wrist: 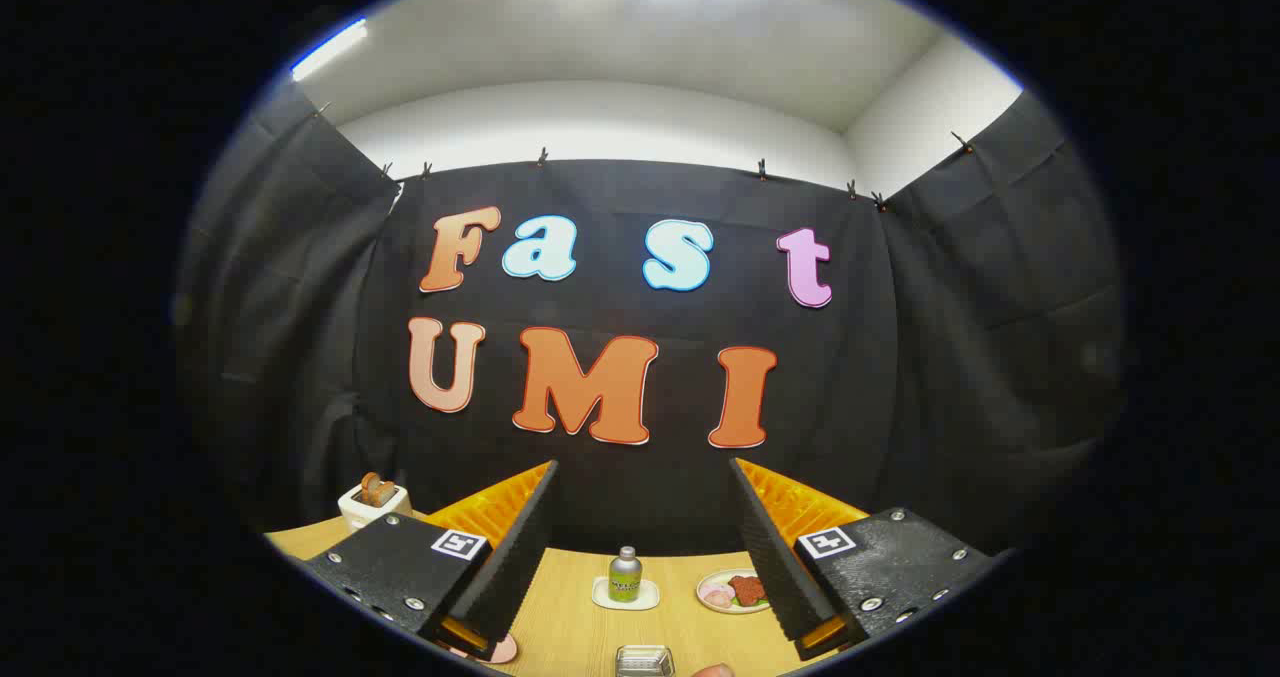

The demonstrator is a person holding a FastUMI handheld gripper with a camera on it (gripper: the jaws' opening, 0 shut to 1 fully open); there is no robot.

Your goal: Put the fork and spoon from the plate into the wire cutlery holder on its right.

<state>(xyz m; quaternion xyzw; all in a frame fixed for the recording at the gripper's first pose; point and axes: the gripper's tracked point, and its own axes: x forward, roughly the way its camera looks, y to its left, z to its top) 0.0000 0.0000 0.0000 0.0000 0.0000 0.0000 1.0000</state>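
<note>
The bench [570, 607] stretches ahead, claw [640, 547] wide and holding nothing — a small bottle [625, 574] on its tray sits between the fingers, a plate of food [735, 592] near the right finger. Best tip down and find the cutlery first — fork, spoon and holder I can't make out; a metal thing [643, 660] is cut off below.

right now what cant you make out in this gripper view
- Wire cutlery holder: cut off by the view's lower edge, contents unreadable.
- Small plate of food: partly hidden behind a finger; no fork or spoon discernible.
- Toaster: too small for detail.
- Gripper: open, holding nothing, raised above the wooden table.
</note>
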